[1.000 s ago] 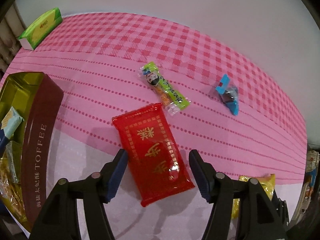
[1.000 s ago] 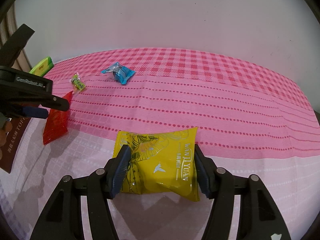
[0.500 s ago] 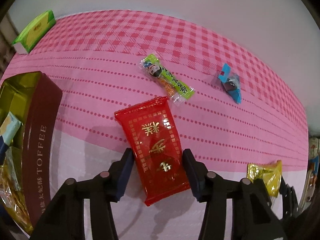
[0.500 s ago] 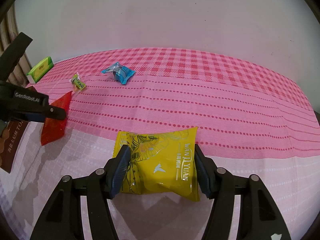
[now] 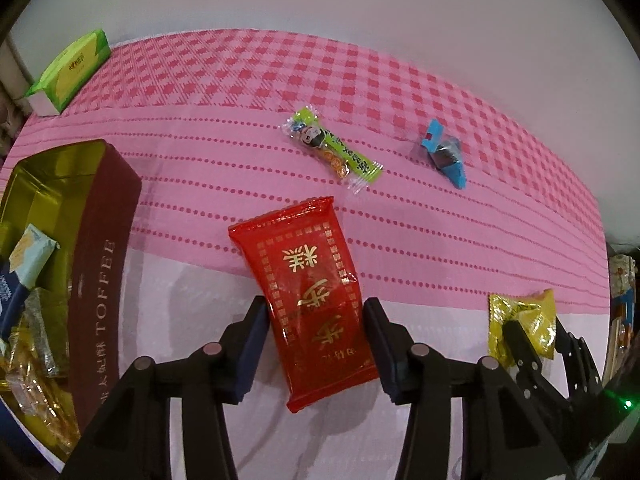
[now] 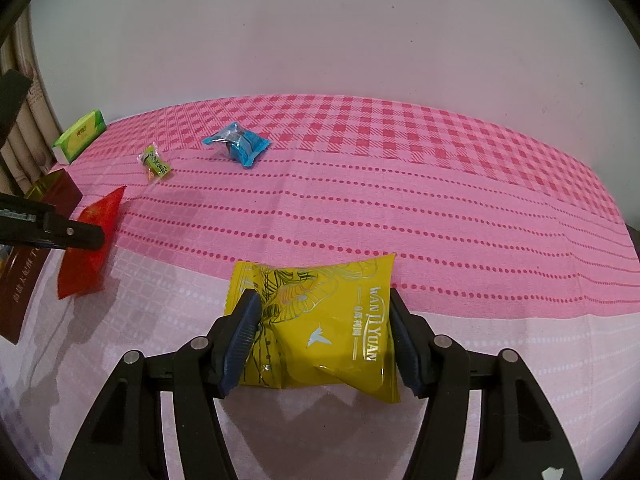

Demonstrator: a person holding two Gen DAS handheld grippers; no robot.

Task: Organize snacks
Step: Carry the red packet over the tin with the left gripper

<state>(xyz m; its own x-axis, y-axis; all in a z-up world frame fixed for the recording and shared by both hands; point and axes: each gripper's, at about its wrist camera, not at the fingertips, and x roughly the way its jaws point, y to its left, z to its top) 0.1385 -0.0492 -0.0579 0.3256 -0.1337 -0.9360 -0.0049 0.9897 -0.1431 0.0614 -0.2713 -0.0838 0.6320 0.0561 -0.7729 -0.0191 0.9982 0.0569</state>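
A red snack packet (image 5: 308, 264) with gold characters sits between the pads of my left gripper (image 5: 316, 320). The jaws are closing and both pads press its long edges. In the right wrist view the red packet (image 6: 92, 248) hangs tilted above the pink cloth over its own shadow. My right gripper (image 6: 324, 320) is shut on a yellow snack packet (image 6: 320, 304), which is crumpled at the pads and rests low over the cloth. The yellow packet (image 5: 524, 320) also shows at the right of the left wrist view. An open maroon toffee box (image 5: 100, 280) holding several snacks stands to the left.
A green candy stick (image 5: 336, 152) and a blue wrapped sweet (image 5: 444, 154) lie on the pink checked cloth (image 5: 240, 80) beyond the red packet. A green carton (image 5: 72, 70) sits at the far left corner by the wall. The table edge curves along the right.
My left gripper's jaws narrowed from wide apart onto the red packet's edges and it shifted with the packet. The right gripper and yellow packet stayed put.
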